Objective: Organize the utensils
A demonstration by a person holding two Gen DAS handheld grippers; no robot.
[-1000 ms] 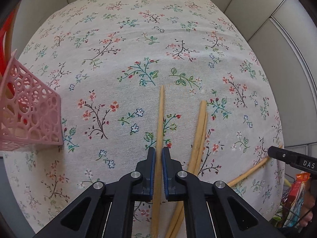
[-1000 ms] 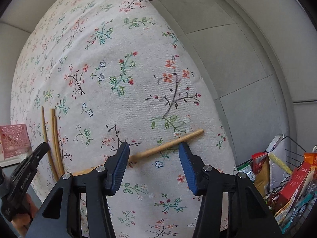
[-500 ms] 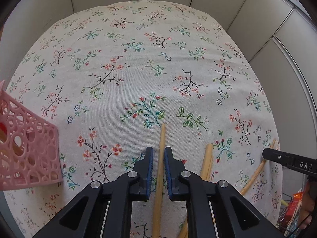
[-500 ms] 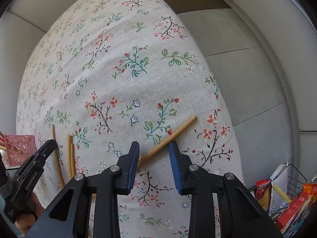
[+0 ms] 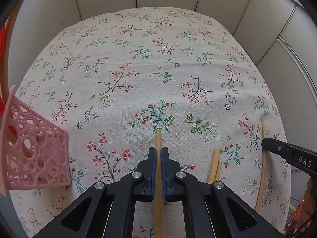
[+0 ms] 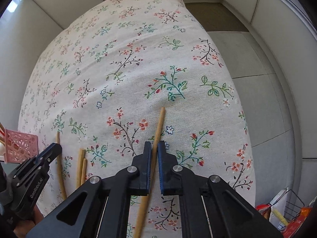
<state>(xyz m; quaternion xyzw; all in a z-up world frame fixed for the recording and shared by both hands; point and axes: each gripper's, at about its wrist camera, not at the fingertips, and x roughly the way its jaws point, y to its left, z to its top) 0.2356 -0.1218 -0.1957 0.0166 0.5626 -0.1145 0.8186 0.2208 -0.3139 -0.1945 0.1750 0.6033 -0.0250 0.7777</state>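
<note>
Black gripper (image 5: 158,154), blue pads (image 5: 152,170), silver screws (image 5: 135,174)

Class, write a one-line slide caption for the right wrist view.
Right hand-held gripper shut on a wooden chopstick over the floral tablecloth.

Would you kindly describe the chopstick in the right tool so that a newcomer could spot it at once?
On the floral tablecloth, start from the pink lattice basket at the left edge and look right, past three chopsticks. The fourth wooden chopstick is the only one slanted, and the only one shut between the right tool.
</note>
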